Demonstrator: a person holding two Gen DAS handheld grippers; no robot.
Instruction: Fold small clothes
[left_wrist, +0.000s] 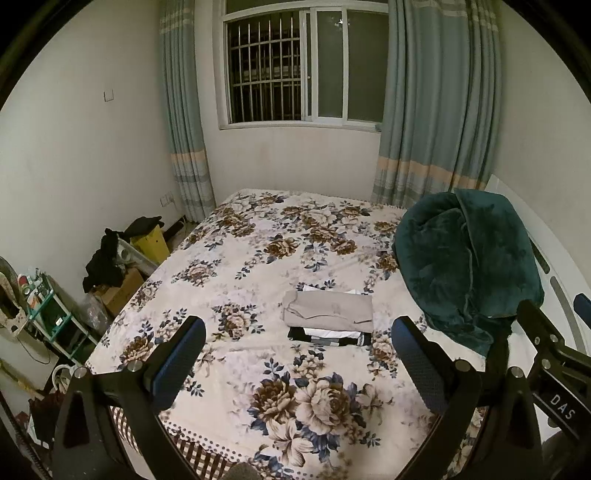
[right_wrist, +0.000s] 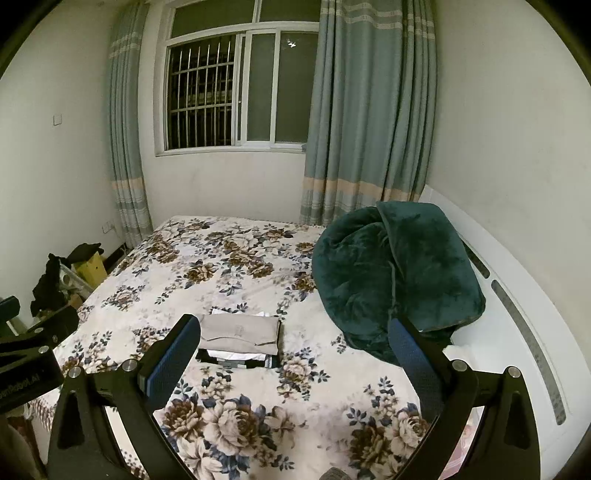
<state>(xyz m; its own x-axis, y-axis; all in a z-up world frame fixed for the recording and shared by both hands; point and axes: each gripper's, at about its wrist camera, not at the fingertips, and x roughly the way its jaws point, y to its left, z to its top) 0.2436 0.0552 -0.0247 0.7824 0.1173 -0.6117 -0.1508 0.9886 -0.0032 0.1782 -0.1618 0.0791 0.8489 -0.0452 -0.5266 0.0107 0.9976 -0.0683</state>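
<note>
A stack of folded small clothes (left_wrist: 328, 317) lies in the middle of the floral bed (left_wrist: 258, 240), a beige garment on top, black and white pieces under it. It also shows in the right wrist view (right_wrist: 240, 341). My left gripper (left_wrist: 299, 350) is open and empty, held above the near part of the bed, short of the stack. My right gripper (right_wrist: 295, 354) is open and empty, also above the near bed, with the stack just beyond its left finger (right_wrist: 173, 362). The right gripper's body shows at the right edge of the left wrist view (left_wrist: 554, 354).
A dark green plush blanket (left_wrist: 469, 262) is heaped at the bed's right side against the white headboard (right_wrist: 517, 314). Boxes, dark clothes and a small shelf (left_wrist: 55, 314) crowd the floor left of the bed. Window and curtains are behind.
</note>
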